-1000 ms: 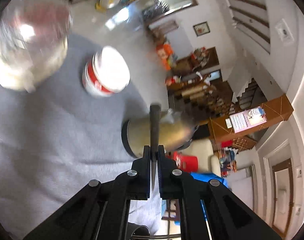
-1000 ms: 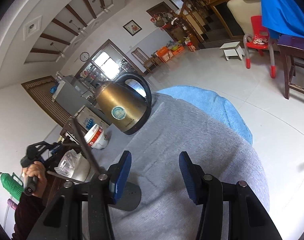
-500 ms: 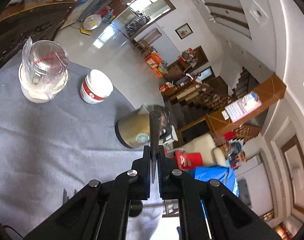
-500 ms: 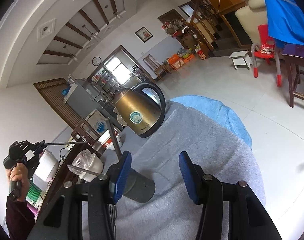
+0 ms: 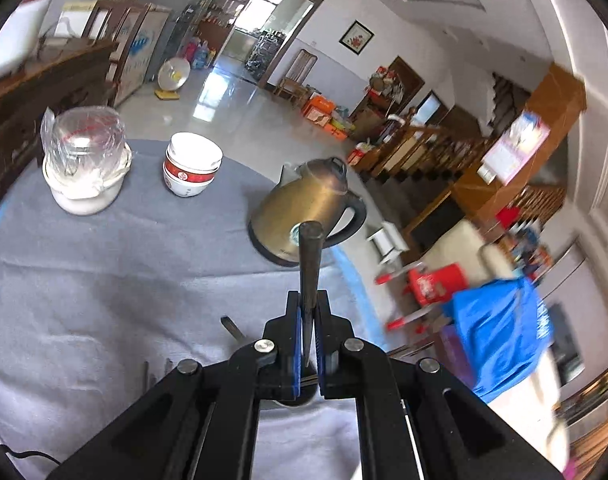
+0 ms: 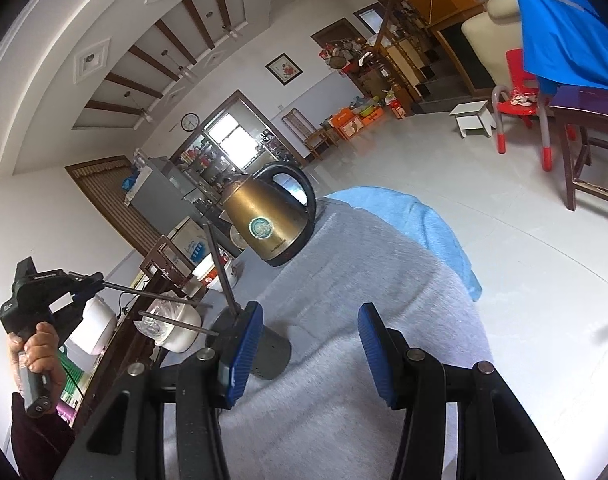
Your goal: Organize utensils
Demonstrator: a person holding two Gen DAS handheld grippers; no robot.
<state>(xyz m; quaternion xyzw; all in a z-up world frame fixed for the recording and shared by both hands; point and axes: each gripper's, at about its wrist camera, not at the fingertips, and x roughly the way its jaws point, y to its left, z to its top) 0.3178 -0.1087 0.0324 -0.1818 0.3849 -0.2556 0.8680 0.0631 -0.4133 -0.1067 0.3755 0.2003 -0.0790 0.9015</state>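
On the desk, my grey holder already has one stick. My left jaws pinch another stick; right jaws are half open, empty.

gold kettle, stacked bowls, grey tablecloth

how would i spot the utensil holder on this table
On the grey-clothed table, start at the gold kettle and come toward the near edge. The utensil holder is a dark grey cylinder with small holes and thin dark handles sticking out, unlike the white bowls further back.
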